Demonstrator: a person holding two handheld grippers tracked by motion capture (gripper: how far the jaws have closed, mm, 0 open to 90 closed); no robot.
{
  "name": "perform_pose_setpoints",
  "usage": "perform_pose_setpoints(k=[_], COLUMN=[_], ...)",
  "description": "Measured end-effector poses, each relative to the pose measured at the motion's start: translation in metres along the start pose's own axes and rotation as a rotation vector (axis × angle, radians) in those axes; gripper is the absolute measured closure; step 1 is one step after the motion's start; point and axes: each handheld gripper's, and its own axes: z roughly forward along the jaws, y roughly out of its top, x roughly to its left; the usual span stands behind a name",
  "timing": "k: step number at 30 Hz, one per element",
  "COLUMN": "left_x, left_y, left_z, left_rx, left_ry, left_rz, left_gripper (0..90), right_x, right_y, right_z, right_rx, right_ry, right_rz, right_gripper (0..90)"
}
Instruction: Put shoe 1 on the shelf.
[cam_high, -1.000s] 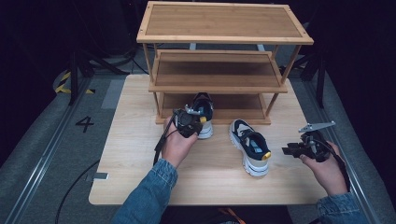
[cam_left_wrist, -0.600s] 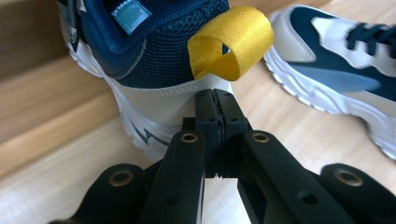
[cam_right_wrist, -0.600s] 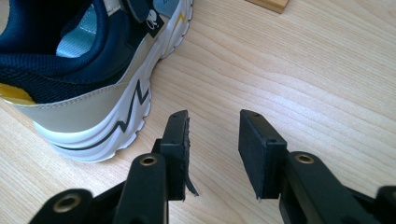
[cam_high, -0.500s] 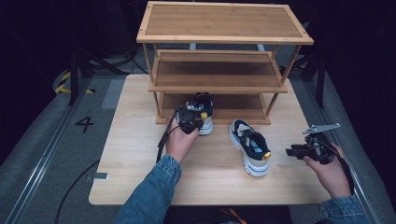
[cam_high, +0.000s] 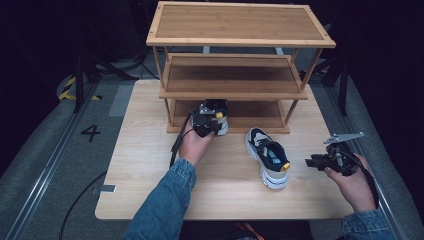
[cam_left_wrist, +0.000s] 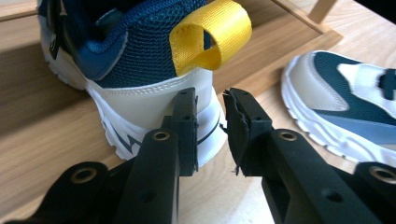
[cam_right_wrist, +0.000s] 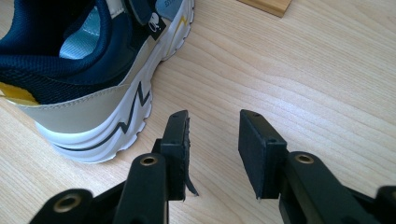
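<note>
Resting on the bottom shelf of the wooden shoe rack (cam_high: 235, 42), the first shoe (cam_high: 220, 122) sits at the left part of that shelf with its heel facing the near side. In the left gripper view its navy mesh collar, cream heel panel and white sole are visible, and a yellow pull loop (cam_left_wrist: 212, 35) stands up at the heel.

The left gripper (cam_high: 206, 121) is just behind that heel. Its jaws have just been opening; they stand a little apart with a narrow gap between them, and nothing is clamped. In the left gripper view the left jaw overlaps the heel's white sole; whether it touches cannot be told. The right jaw is clear of the shoe.

The second shoe (cam_high: 268, 157) lies on the table (cam_high: 150, 190), near the right front corner of the rack, toe toward the far side and heel toward the near side. It stands upright on its sole.

The right gripper (cam_high: 320, 161) is held to the right of the second shoe, apart from it, pointing left. Its jaws stand apart with bare table between them, and nothing is held. In the right gripper view the second shoe's heel lies to the left of the jaws.
</note>
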Motion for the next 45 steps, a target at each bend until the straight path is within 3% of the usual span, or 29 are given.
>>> perform_pose_setpoints(k=[3, 8, 15, 22, 26, 32, 34, 40, 45], left_x=[0.003, 0.004, 0.005, -0.002, -0.008, -0.013, -0.016, -0.016, -0.016], left_y=[0.003, 0.008, 0.010, 0.010, 0.012, 0.015, 0.014, 0.009, 0.003], left_z=[0.004, 0.012, 0.019, 0.011, -0.003, -0.021, -0.034, -0.057, -0.077], left_rx=[-0.001, 0.011, 0.026, 0.046, 0.055, 0.062, 0.111, 0.150, 0.152], left_ry=[-0.002, 0.009, -0.015, -0.014, -0.004, -0.005, -0.016, -0.003, 0.010], left_rz=[-0.012, 0.004, -0.001, 0.023, 0.066, 0.070, 0.053, 0.080, 0.078], left_gripper=[71.8, 68.2, 66.2, 58.1, 50.2, 40.2, 37.9, 32.5, 27.3], right_x=[0.001, 0.002, 0.001, 0.002, 0.004, 0.007, 0.009, 0.011, 0.013], right_y=[0.001, 0.001, 0.000, 0.002, 0.005, 0.011, 0.013, 0.018, 0.021], right_z=[0.000, 0.000, 0.000, 0.000, 0.000, -0.001, -0.002, -0.007, -0.012], right_rx=[0.000, 0.001, -0.001, -0.006, -0.002, -0.012, -0.019, -0.033, -0.042], right_ry=[0.003, 0.004, 0.006, 0.005, 0.008, 0.006, 0.005, 0.010, 0.015], right_rz=[0.002, 0.003, 0.002, -0.009, -0.012, -0.026, -0.045, -0.058, -0.056], right_gripper=[64.4, 64.4, 64.4, 64.1, 63.9, 63.9, 63.9, 63.0, 61.0])
